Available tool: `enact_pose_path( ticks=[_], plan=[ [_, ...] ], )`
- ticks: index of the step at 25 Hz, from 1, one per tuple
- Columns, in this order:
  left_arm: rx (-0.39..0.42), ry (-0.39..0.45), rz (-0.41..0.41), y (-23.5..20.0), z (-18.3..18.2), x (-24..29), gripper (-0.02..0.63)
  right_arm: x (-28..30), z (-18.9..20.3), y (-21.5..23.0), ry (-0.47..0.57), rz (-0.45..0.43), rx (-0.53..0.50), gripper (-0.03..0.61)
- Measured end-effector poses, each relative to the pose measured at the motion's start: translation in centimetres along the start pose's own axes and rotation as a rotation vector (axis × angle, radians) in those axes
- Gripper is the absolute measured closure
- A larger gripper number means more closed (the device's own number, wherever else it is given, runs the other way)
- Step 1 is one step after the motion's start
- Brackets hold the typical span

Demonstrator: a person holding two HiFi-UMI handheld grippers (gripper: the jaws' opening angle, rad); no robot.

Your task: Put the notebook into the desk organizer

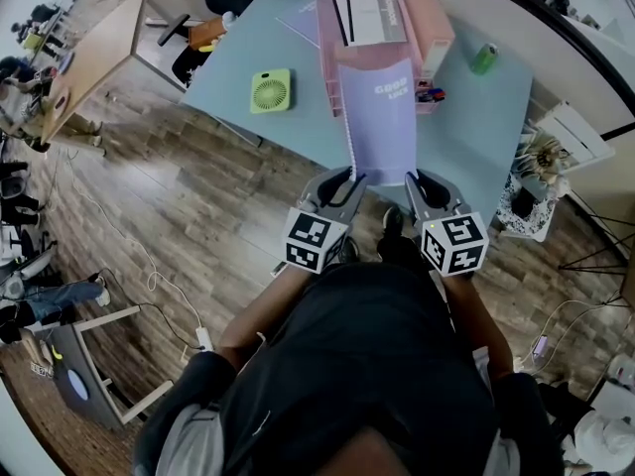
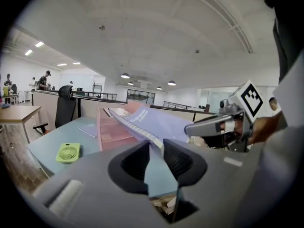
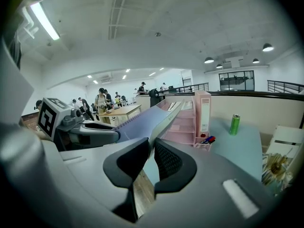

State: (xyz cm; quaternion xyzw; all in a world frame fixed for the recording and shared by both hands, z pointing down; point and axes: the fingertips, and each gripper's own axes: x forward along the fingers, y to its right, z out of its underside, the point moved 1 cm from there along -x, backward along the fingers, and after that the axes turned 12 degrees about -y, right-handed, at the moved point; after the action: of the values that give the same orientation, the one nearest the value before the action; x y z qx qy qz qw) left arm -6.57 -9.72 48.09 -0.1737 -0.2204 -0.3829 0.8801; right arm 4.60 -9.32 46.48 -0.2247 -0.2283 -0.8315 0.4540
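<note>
Observed from my remote station, nearest item first.

1. Left gripper (image 2: 159, 144): fingers drawn narrow and clamped on the spiral-bound near corner of the notebook (image 1: 379, 122), on the side of the desk organizer (image 1: 325, 67) nearest the operator.
2. Right gripper (image 3: 153, 144): fingers likewise narrow, pinching the notebook's other near corner, level with the left gripper before the organizer.
3. Notebook: lilac cover, spiral down its left edge. It is held off the table (image 1: 466, 142), and its far end lies over the organizer's front trays. I cannot tell whether it touches them.
4. Desk organizer: pink, tiered, standing on the pale blue table. Papers (image 1: 367, 18) lie in its top tray.
5. A pink binder (image 1: 435, 28) stands upright against the organizer's right side.
6. A green fan (image 1: 270, 90) lies flat to the organizer's left, apart from it.
7. A green can (image 1: 484, 59) stands upright to the organizer's right, beyond the binder.
</note>
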Motion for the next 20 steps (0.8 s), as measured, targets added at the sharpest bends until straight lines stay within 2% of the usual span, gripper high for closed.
enact_pose_path(
  ticks=[7, 20],
  plan=[
    [-0.016, -0.024, 0.015, 0.8, 2.0, 0.0, 0.46, 0.0, 2.1, -0.4, -0.017, 0.004, 0.014, 0.537],
    [-0.111, -0.072, 0.025, 0.8, 6.0, 1.3, 0.46, 1.5, 5.4, -0.4, -0.048, 0.003, 0.038, 0.538]
  ],
)
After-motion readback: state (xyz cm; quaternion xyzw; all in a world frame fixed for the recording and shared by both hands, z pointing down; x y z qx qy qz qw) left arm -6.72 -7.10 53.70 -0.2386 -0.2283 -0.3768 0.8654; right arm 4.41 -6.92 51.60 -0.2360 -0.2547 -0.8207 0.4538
